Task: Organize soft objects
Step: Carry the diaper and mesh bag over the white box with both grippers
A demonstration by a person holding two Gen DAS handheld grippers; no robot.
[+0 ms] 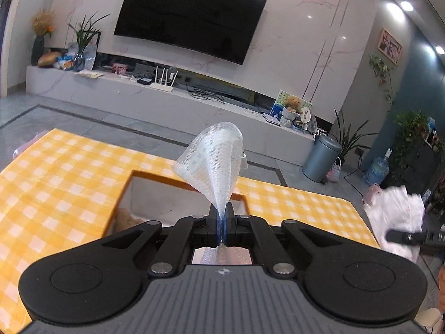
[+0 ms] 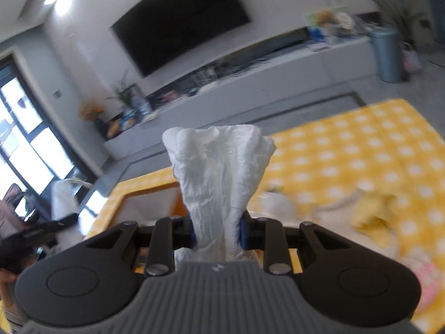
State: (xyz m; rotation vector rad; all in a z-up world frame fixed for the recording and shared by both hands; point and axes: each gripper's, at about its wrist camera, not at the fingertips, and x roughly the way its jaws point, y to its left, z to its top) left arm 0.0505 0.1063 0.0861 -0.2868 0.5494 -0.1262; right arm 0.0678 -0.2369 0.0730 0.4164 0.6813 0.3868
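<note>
My left gripper (image 1: pixel 221 217) is shut on a white mesh cloth (image 1: pixel 212 161) that fans upward above an open orange-walled box (image 1: pixel 178 194) sunk in the yellow checked table (image 1: pixel 64 172). Something tan lies in the box's near left corner (image 1: pixel 126 218). My right gripper (image 2: pixel 218 231) is shut on a crumpled white soft cloth (image 2: pixel 219 167), held above the table near the same box (image 2: pixel 150 203). The right gripper and its white cloth also show at the right edge of the left wrist view (image 1: pixel 395 211).
Soft yellow, white and pink items (image 2: pixel 372 211) lie blurred on the table at the right. Beyond the table are a TV (image 1: pixel 192 16), a long low cabinet (image 1: pixel 167 94), a grey bin (image 1: pixel 321 158) and plants.
</note>
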